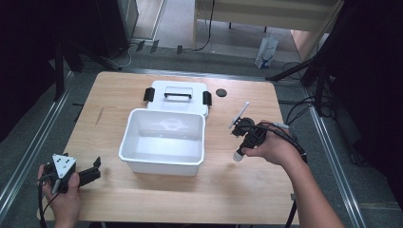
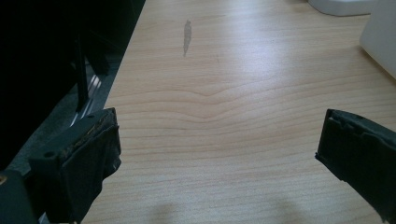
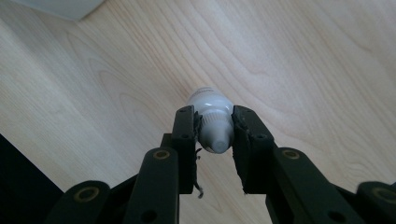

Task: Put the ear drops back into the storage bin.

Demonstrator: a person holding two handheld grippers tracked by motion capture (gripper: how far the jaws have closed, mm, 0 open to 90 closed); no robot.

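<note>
Right gripper (image 3: 215,126) pinches my small white bottle (image 3: 212,116) at its neck: light, rigid, slippery plastic. Left gripper (image 2: 215,154) rests spread, empty.

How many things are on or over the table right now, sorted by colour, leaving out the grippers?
White: 3, the open bin, its lid lying behind it, and the small bottle clamped in the right gripper.
Black: 1, a small round disc beside the lid.
Total: 4
</note>
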